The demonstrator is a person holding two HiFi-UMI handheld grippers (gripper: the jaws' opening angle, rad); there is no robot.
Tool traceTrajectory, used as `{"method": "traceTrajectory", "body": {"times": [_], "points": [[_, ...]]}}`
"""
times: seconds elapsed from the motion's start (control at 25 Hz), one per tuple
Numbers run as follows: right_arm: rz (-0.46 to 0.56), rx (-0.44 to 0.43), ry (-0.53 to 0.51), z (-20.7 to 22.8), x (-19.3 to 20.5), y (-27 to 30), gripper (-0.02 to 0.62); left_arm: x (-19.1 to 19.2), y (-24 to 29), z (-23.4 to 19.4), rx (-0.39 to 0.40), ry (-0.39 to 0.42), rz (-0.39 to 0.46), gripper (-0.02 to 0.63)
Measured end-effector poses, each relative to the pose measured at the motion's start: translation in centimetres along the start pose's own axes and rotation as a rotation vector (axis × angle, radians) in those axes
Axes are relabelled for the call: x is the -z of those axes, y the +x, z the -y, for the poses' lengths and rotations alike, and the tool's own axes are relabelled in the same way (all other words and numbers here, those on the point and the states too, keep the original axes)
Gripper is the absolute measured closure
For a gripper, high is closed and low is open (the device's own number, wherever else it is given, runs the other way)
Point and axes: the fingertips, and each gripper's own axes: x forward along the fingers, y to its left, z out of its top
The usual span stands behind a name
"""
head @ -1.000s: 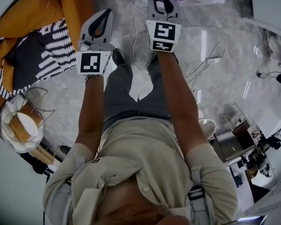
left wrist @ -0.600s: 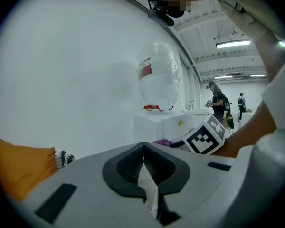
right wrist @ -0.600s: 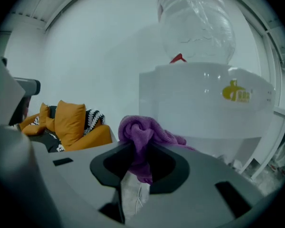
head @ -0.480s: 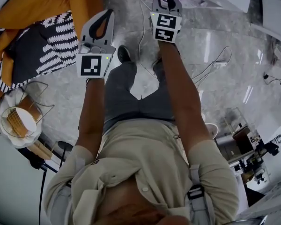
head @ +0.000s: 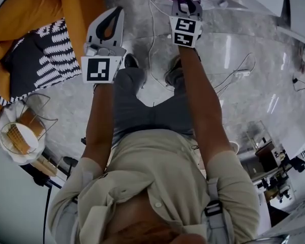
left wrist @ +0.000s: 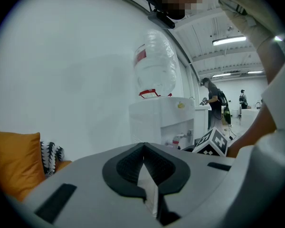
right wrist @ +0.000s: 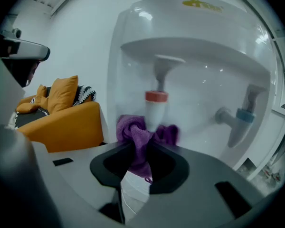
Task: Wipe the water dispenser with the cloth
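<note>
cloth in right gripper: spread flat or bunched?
Bunched. The right gripper view shows the purple cloth wadded, pinched between the right gripper's fingers, its crumpled end by the water dispenser's red tap.

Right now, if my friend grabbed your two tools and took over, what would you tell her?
Right tool: shut on the purple fuzzy cloth, held up in the tap recess of the white plastic water dispenser, right by the red-collared tap.
Left tool: shut, empty, held back from the dispenser and pointing at it.
Done: the cloth is picked up and at the dispenser. How much has been wiped cannot be told.
Left: probably rub around the red-collared tap and the blue-collared tap, then the front and the top under the clear water bottle.
</note>
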Motion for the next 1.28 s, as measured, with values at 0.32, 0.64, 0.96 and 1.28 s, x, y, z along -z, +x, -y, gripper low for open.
{"method": "traceTrajectory", "body": {"times": [0.32,0.64,0.96,1.28], "points": [[0.019,0.144,-0.001,10.5,2.8,-1.6,0.495,1.4,2.7,3.3,0.032,0.010,-0.013,0.591],[0.009,0.249,0.036,15.3,5.9,-6.8,0.495,0.6,4.5,5.8,0.064,0.010,-0.005,0.591],[-0.118,0.164,0.158,11.5,14.0,-1.7,0.495,3.3,5.0,4.3,0.055,0.024,-0.013,0.591],[-0.017,0.036,0.122,2.4,12.6,2.7,0.495,6.7,3.9,1.7,0.000,0.023,-0.004,0.591]]}}
